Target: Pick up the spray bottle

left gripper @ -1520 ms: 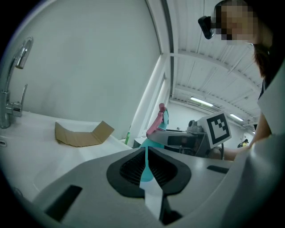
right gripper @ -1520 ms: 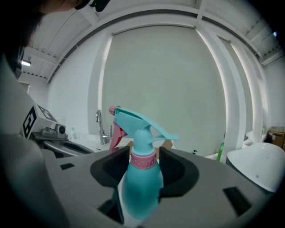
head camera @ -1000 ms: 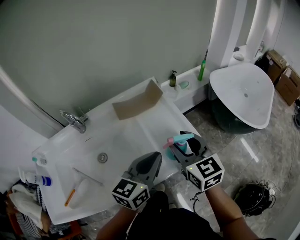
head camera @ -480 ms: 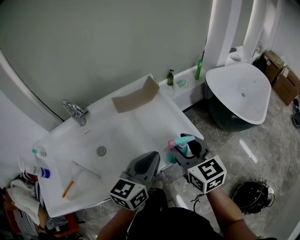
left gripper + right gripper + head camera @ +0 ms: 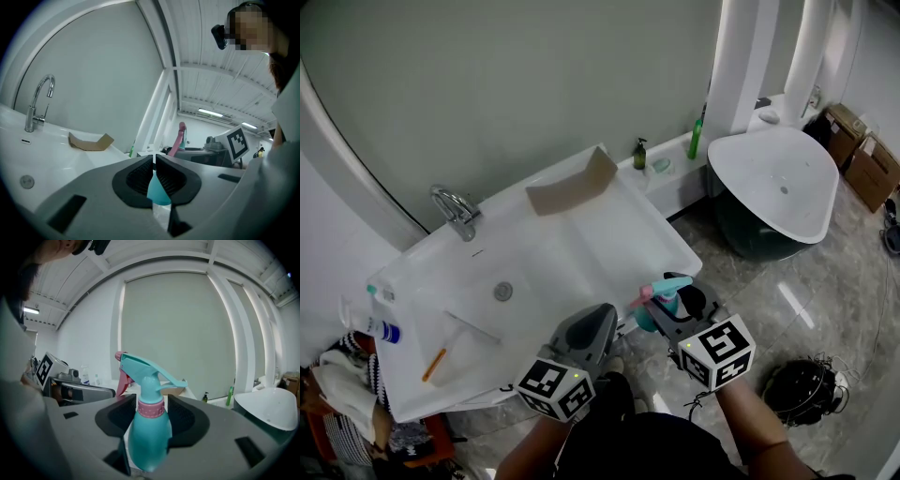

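Observation:
The spray bottle (image 5: 662,298) is teal with a pink trigger and collar. It stands upright between the pads of my right gripper (image 5: 669,296), which is shut on its body, out past the front right corner of the white sink (image 5: 581,253). In the right gripper view the bottle (image 5: 147,427) fills the gap between the jaws of the gripper (image 5: 150,405). My left gripper (image 5: 598,323) hovers just left of it at the sink's front edge, shut, with nothing seen in it. In the left gripper view its tips (image 5: 154,161) meet, and the bottle's pink trigger (image 5: 178,138) shows beyond.
A chrome faucet (image 5: 455,211) and a folded cardboard piece (image 5: 572,194) sit at the sink's back. An orange-handled brush (image 5: 434,364) lies at its left. A white bathtub (image 5: 778,183) stands at the right, with a green bottle (image 5: 695,139) and a dark bottle (image 5: 639,155) on the ledge beside it.
Both grippers have drawn back from the sink toward the person, the bottle still held in the right one. The sink now lies farther up in the head view.

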A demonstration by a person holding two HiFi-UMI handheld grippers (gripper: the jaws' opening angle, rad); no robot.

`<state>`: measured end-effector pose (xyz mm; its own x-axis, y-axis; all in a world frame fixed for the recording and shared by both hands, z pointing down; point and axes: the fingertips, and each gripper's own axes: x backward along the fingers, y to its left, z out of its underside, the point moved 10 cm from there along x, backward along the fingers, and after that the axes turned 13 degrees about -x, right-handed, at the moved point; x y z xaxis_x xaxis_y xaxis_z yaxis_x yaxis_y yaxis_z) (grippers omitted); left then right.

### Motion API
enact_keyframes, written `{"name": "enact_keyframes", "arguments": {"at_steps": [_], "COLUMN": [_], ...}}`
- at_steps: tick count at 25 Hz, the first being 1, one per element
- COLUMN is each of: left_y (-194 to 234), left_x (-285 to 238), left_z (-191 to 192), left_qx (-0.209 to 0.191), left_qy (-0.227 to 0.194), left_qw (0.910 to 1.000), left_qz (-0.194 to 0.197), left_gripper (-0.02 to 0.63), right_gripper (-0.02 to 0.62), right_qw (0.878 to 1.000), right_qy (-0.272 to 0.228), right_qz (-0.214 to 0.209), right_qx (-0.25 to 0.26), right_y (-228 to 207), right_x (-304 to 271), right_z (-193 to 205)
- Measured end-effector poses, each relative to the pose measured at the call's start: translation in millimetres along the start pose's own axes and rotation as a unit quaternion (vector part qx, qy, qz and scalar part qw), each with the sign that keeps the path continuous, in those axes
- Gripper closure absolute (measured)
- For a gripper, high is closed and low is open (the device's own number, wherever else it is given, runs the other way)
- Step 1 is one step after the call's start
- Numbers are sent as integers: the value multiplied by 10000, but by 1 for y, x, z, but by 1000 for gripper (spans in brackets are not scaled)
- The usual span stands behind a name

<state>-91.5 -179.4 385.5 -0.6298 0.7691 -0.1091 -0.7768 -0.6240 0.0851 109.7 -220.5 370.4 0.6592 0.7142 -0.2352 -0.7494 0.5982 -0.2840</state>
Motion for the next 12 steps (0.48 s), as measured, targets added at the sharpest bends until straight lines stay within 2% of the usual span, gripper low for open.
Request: {"name": "enact_keyframes", "arguments": {"at_steps": [12], "left_y": [-28], "left_x": [20], "left_z": [8], "left_qx": [20], "left_qy": [30], "left_qw": [10000], "left_qz": [1], "left_gripper": [594], "right_gripper": [393], "right_qw": [10000], "right_qy": [-62], "right_qz": [26], "right_qx": [17], "right_y": [15], "right_x": [40], "right_z": [16]}}
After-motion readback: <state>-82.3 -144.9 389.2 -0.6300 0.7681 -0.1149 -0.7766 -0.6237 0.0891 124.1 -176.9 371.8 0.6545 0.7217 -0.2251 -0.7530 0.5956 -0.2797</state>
